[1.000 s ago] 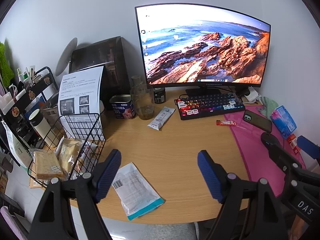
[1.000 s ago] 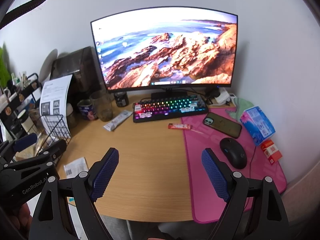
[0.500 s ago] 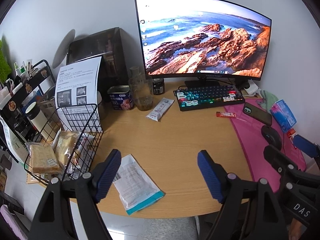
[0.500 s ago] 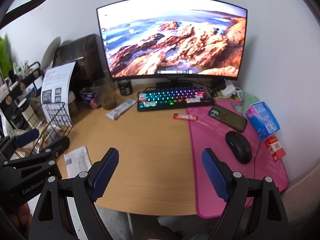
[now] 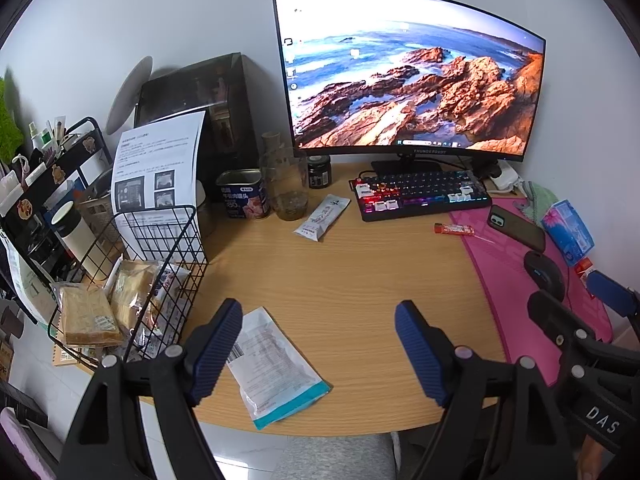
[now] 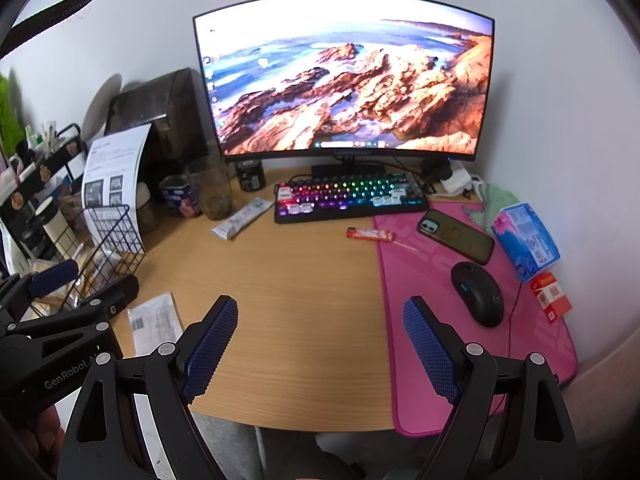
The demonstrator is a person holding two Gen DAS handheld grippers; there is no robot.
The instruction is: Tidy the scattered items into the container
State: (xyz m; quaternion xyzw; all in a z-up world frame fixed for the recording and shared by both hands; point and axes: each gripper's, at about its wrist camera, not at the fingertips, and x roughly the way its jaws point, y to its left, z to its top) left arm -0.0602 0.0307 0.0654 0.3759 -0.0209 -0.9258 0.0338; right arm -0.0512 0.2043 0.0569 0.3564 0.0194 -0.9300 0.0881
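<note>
At the left edge of the left wrist view a black wire basket (image 5: 160, 264) stands on the wooden counter (image 5: 352, 280), with bread packets (image 5: 90, 316) inside it. Just right of the basket, at the lower middle of the frame, a flat white pouch with a teal end (image 5: 276, 364) lies on the counter near its front edge. The left hand-held gripper (image 5: 318, 346) hangs above it, released, its blue pads wide apart and holding nothing; the left pad overlaps the pouch's upper corner in the picture, though contact cannot be told.

Further up, in the middle of the frame, a slim white sachet (image 5: 323, 218) lies between a glass jar (image 5: 286, 184) and the keyboard (image 5: 420, 196). Right of the keyboard's lower corner, a small red stick packet (image 5: 454, 230) straddles the edge of the pink mat (image 5: 520, 280).

In the right wrist view the right hand-held gripper (image 6: 320, 346) is likewise released and empty, over bare counter at the lower middle. At the right of that frame, on the mat, rest a phone (image 6: 454, 234) and a black mouse (image 6: 478, 292), with a blue tissue pack (image 6: 524, 238) beside them.
</note>
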